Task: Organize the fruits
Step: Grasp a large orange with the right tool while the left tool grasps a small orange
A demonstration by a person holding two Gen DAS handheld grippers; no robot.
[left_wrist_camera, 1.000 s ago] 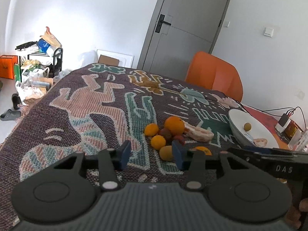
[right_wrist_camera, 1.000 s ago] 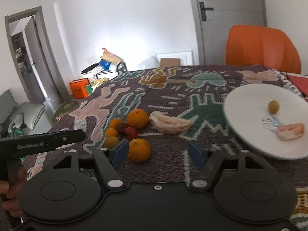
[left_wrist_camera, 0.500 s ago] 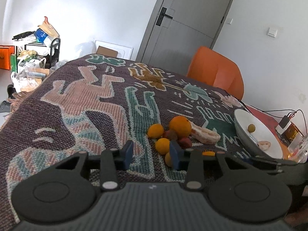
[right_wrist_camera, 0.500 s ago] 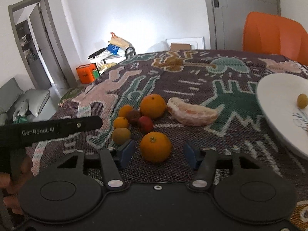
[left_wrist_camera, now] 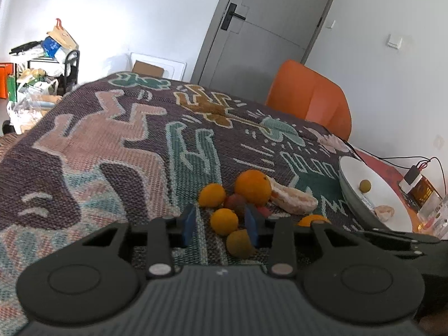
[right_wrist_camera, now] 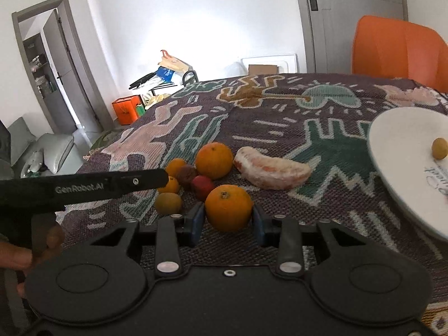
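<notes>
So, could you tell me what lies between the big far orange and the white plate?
In the right wrist view, a peeled pomelo segment lies between the far orange and the white plate, then bare patterned cloth.

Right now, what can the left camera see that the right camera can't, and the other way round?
Only the left wrist view shows the wired box past the plate. Only the right wrist view shows the doorway and grey cushion. Both show the fruit pile, the peeled citrus piece, the white plate and the orange chair.
</notes>
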